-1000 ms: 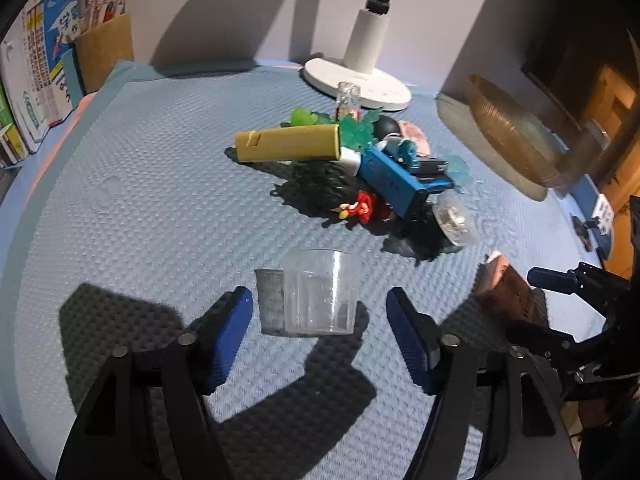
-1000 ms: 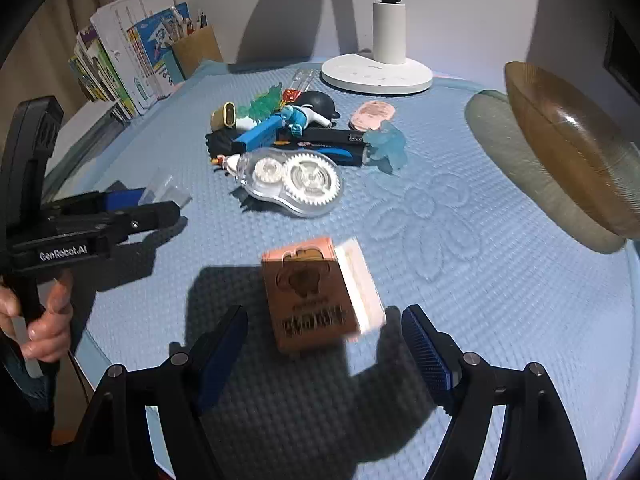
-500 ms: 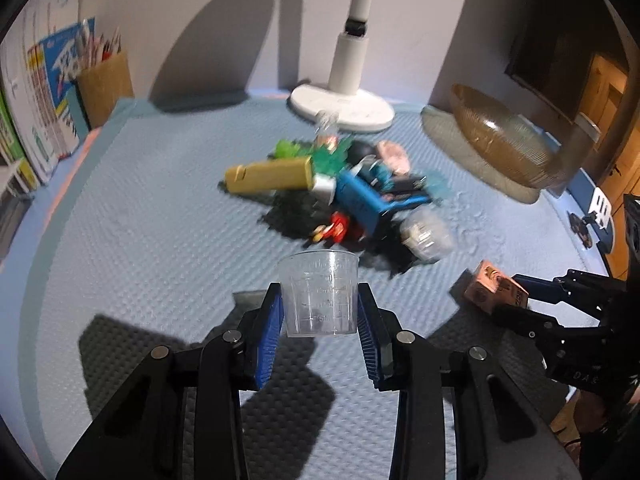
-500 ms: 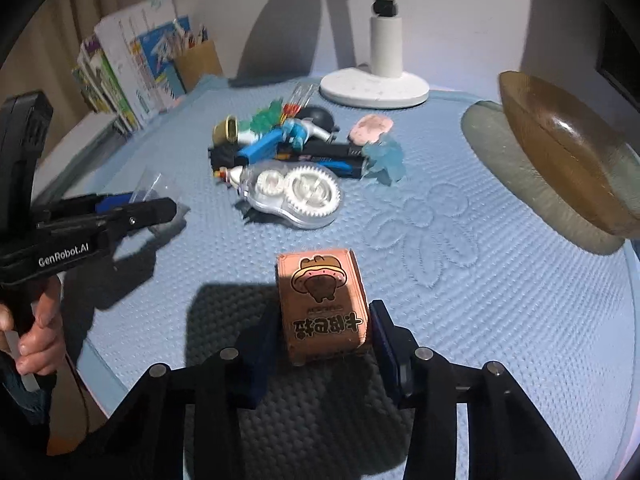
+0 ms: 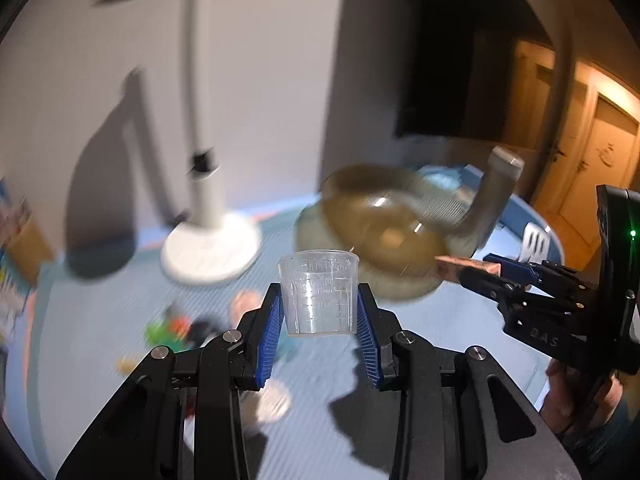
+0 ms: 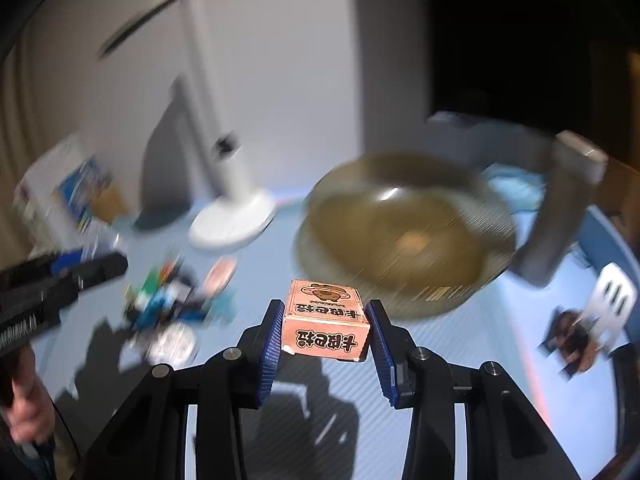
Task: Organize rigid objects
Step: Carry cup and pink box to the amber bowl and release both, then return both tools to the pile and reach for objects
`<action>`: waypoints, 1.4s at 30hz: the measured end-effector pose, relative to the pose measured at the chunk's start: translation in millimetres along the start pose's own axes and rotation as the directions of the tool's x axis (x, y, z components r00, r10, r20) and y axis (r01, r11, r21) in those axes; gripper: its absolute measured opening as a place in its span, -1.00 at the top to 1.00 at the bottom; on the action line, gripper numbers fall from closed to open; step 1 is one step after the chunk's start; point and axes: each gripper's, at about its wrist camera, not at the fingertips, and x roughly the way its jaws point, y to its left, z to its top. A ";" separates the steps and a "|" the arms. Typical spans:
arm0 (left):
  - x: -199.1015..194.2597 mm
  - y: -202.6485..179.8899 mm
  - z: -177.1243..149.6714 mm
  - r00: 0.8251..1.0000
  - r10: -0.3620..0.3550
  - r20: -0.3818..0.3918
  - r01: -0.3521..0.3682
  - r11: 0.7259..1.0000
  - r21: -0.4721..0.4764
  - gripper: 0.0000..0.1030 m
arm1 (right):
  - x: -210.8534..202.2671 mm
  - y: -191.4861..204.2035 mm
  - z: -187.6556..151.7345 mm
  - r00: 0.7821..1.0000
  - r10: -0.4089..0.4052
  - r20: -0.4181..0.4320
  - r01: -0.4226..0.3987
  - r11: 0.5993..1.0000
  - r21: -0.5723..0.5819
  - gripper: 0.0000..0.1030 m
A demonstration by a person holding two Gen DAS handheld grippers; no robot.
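My left gripper [image 5: 319, 312] is shut on a clear plastic measuring cup [image 5: 318, 292], held upright above the blue mat. My right gripper [image 6: 325, 326] is shut on a small orange box [image 6: 325, 322] printed with a cartoon bear, also lifted off the mat. In the left wrist view the right gripper [image 5: 472, 270] reaches in from the right with the orange box [image 5: 466, 269] at its tip. An amber glass bowl [image 6: 404, 232] stands beyond both, blurred; the same amber bowl [image 5: 380, 232] shows in the left wrist view. A blurred pile of small toys [image 6: 172, 300] lies low on the left.
A white desk lamp [image 5: 208, 240] stands at the back of the mat, its base [image 6: 234, 222] left of the bowl. A grey curved post [image 6: 556, 216] rises right of the bowl. Books and a brown holder [image 6: 68, 196] line the far left. A white slotted object [image 6: 610, 304] lies at the right.
Both grippers closed on their objects, the left on the cup and the right on the orange box, then rose and swung toward the amber bowl. The toy pile dropped low and left in both views.
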 end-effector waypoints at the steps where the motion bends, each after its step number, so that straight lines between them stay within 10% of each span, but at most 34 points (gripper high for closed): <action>1: 8.0 -5.1 7.0 1.000 -0.023 -0.005 0.023 1.000 -0.003 0.37 | 1.5 -9.0 5.3 1.000 -0.025 0.016 0.025 1.000 0.017 0.22; 15: 165.1 -76.1 22.9 0.986 -0.044 -0.160 0.044 0.999 -0.001 0.25 | 80.1 -62.1 5.5 0.972 -0.197 -0.127 0.203 0.979 0.033 0.21; 18: 157.8 -73.8 22.3 0.989 -0.020 -0.150 0.024 0.999 0.025 -0.38 | 79.9 -63.1 3.2 0.969 -0.204 -0.138 0.209 0.978 0.023 0.13; 34: -29.9 36.9 -25.9 0.998 0.060 0.009 -0.058 0.987 -0.148 -0.45 | 6.5 47.1 -25.0 0.998 -0.004 -0.062 -0.001 0.997 -0.075 0.04; 39: -38.1 86.3 -80.2 0.936 0.345 -0.071 -0.352 0.915 -0.197 -0.73 | 24.0 101.8 -50.7 0.997 0.026 -0.067 -0.037 0.985 -0.169 -0.11; 42: -26.3 111.1 -111.4 0.922 0.376 -0.096 -0.388 0.891 -0.236 -0.73 | 50.0 111.1 -69.6 0.994 -0.024 -0.103 0.005 0.984 -0.177 -0.11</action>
